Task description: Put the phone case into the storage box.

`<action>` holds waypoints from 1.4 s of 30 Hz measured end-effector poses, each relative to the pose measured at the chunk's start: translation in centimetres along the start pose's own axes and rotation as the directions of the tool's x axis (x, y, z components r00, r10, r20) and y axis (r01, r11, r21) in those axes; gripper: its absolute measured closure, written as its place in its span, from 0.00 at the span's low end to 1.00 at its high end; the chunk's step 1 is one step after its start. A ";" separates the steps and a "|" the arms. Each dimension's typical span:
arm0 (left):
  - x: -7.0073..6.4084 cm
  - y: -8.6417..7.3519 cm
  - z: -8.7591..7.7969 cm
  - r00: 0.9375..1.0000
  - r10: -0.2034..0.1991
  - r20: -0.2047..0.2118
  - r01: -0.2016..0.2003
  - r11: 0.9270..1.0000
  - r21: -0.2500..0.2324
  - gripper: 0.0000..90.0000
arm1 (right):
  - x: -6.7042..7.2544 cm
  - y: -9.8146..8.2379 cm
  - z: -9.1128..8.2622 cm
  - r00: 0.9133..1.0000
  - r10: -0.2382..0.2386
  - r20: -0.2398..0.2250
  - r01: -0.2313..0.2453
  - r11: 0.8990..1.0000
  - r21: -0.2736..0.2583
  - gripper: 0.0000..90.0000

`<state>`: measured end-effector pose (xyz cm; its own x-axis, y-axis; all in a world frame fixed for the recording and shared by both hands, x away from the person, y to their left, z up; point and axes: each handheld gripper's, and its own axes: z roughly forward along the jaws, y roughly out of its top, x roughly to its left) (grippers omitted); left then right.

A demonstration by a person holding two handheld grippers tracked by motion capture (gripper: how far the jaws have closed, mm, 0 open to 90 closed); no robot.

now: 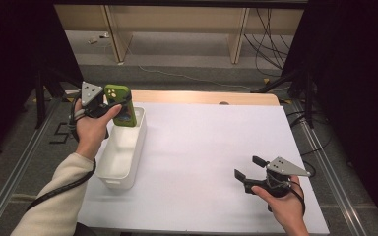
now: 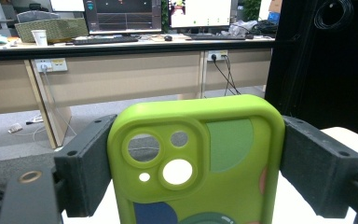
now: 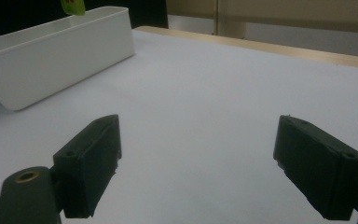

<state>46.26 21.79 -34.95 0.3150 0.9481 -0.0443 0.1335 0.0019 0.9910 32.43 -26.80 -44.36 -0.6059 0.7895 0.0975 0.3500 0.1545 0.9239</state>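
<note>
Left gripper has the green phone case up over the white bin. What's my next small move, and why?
Probably lower it straight down and let go. The left gripper is clamped on the phone case by its sides, upright above the far end of the bin. The right gripper rests open over bare table, so nothing else needs moving first.

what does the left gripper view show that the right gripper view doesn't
Left gripper view: the green phone case close up, its camera cut-outs facing the lens, clamped between the left gripper's fingers, with desks and monitors behind. Right gripper view: the right gripper's fingers spread apart with nothing between them, above the white table surface, and the white bin along its length. Both share the phone case, a small green corner above the bin in the right one, and the white table surface.
</note>
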 end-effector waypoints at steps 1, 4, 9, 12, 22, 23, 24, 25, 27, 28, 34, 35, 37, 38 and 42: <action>0.0 0.0 0.1 1.000 -0.001 -0.001 0.001 1.000 -0.001 0.18 | 0.0 0.0 0.0 1.000 0.000 0.000 0.000 1.000 0.000 0.18; 0.1 0.0 0.1 1.000 -0.001 -0.006 0.001 1.000 -0.001 0.18 | 0.0 0.0 0.0 1.000 0.000 0.000 0.000 1.000 0.001 0.18; 0.2 -0.1 0.3 1.000 -0.001 -0.009 0.001 1.000 0.002 0.18 | 0.0 0.0 0.0 1.000 -0.001 0.001 0.001 1.000 0.001 0.18; 0.2 -0.1 0.5 1.000 -0.002 -0.011 0.002 1.000 0.005 0.18 | 0.0 0.0 0.0 1.000 0.000 0.002 0.000 1.000 0.001 0.18; 0.3 -0.5 1.0 1.000 0.001 -0.018 -0.001 1.000 0.020 0.18 | -0.1 0.0 0.0 1.000 -0.001 -0.001 0.001 1.000 0.002 0.18; 0.3 -0.5 1.1 1.000 0.002 -0.019 -0.001 1.000 0.022 0.18 | -0.1 0.0 0.0 1.000 -0.002 -0.001 0.002 1.000 0.003 0.18; 0.3 -0.5 1.1 1.000 0.001 -0.019 0.000 1.000 0.022 0.18 | -0.1 0.0 0.0 1.000 0.000 -0.004 0.000 1.000 -0.001 0.18; 0.3 -0.6 1.2 1.000 -0.001 -0.020 0.001 1.000 0.023 0.18 | 0.0 0.0 0.0 1.000 0.000 -0.004 0.000 1.000 0.000 0.18; 0.4 -0.6 1.3 1.000 0.001 -0.020 0.000 1.000 0.026 0.18 | 0.0 0.0 0.1 1.000 0.000 -0.004 0.000 1.000 0.000 0.18; 0.3 -0.6 1.3 1.000 -0.001 -0.020 0.001 1.000 0.025 0.18 | 0.0 0.0 0.1 1.000 0.000 -0.004 0.000 1.000 0.000 0.18; 0.4 -0.8 1.6 1.000 0.001 -0.025 0.000 1.000 0.031 0.18 | 0.0 0.0 0.1 1.000 0.000 -0.004 0.000 1.000 0.000 0.18; 0.4 -0.8 1.7 1.000 0.000 -0.026 0.001 0.999 0.032 0.18 | 0.0 -0.1 0.1 1.000 0.000 -0.004 0.000 1.000 0.000 0.18; 0.5 -0.9 1.7 1.000 -0.001 -0.028 0.002 0.999 0.035 0.18 | -0.1 -0.1 0.1 1.000 0.000 -0.004 0.000 1.000 -0.001 0.18; 0.5 -0.9 1.8 1.000 -0.002 -0.030 0.003 0.999 0.036 0.18 | -0.1 -0.1 0.1 1.000 0.000 -0.004 0.000 1.000 -0.002 0.18; 0.6 -1.0 2.0 0.999 -0.004 -0.033 0.005 0.999 0.042 0.18 | -0.1 0.0 0.1 1.000 0.002 -0.004 -0.002 1.000 -0.001 0.18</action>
<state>48.18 21.74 -36.23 0.2836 0.9579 -0.0437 0.1743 -0.0066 0.9847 32.50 -26.82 -44.42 -0.6083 0.7873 0.1006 0.3500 0.1524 0.9243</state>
